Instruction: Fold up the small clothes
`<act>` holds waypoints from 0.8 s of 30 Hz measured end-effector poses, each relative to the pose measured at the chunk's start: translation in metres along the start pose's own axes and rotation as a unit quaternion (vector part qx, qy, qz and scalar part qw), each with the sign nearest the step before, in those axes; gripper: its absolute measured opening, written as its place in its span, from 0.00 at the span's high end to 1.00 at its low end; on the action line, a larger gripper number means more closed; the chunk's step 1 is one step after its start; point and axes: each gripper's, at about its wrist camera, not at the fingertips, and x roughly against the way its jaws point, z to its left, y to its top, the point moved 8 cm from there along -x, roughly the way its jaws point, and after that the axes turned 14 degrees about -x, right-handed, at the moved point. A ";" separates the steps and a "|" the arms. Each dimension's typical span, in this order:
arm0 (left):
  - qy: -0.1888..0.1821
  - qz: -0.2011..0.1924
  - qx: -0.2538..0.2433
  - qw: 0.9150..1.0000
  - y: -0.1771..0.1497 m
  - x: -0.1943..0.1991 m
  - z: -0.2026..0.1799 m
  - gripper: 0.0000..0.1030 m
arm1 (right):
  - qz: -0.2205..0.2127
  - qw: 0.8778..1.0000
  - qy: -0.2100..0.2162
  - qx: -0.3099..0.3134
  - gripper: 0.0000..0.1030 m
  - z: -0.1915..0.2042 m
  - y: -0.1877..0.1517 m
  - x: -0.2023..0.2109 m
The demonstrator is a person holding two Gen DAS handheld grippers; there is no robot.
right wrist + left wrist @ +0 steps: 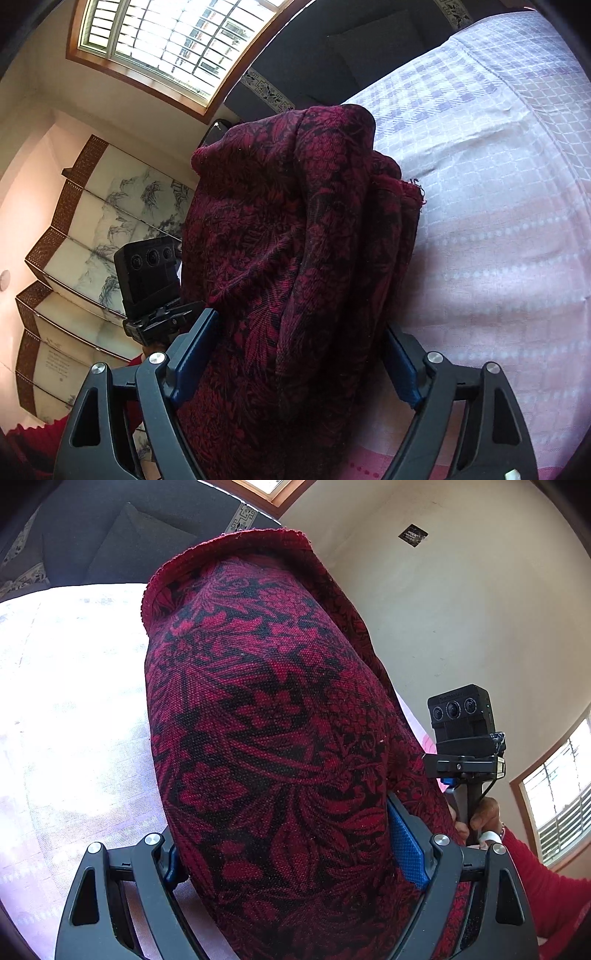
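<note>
A dark red and black floral woven cloth [266, 720] fills the middle of the left wrist view, bulging up between the blue pads. My left gripper [288, 853] is shut on the cloth and holds it up. The same cloth [295, 240] hangs bunched in folds in the right wrist view, where my right gripper [299, 362] is shut on it too. The other gripper's camera block [461, 720] shows to the right of the cloth in the left view, and the left one's block [147, 273] shows to the left in the right view.
A bed with a pale lilac and pink checked sheet [498, 184] lies under the cloth; it is overexposed in the left view [66, 701]. Dark cushions [332, 48] sit at its far edge. A folding painted screen [92, 229], windows [177, 40] and a cream wall [443, 609] surround it.
</note>
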 end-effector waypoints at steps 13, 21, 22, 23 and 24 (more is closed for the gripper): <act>0.007 -0.001 0.004 1.000 0.003 -0.004 0.003 0.15 | -0.020 0.997 0.045 -0.051 0.60 -0.021 -0.006 0.012; 0.045 -0.008 0.025 0.999 0.003 -0.003 -0.005 0.21 | -0.041 0.998 0.035 -0.044 0.64 -0.013 -0.008 0.005; 0.047 -0.005 0.023 0.999 0.004 -0.005 -0.005 0.21 | -0.039 0.998 0.035 -0.045 0.64 -0.014 -0.006 0.003; 0.046 -0.001 0.024 0.999 0.004 -0.006 -0.005 0.21 | -0.036 0.998 0.033 -0.044 0.63 -0.014 -0.005 0.002; 0.044 0.003 0.028 0.999 0.005 -0.007 -0.003 0.20 | -0.036 0.998 0.030 -0.041 0.63 -0.014 -0.004 0.002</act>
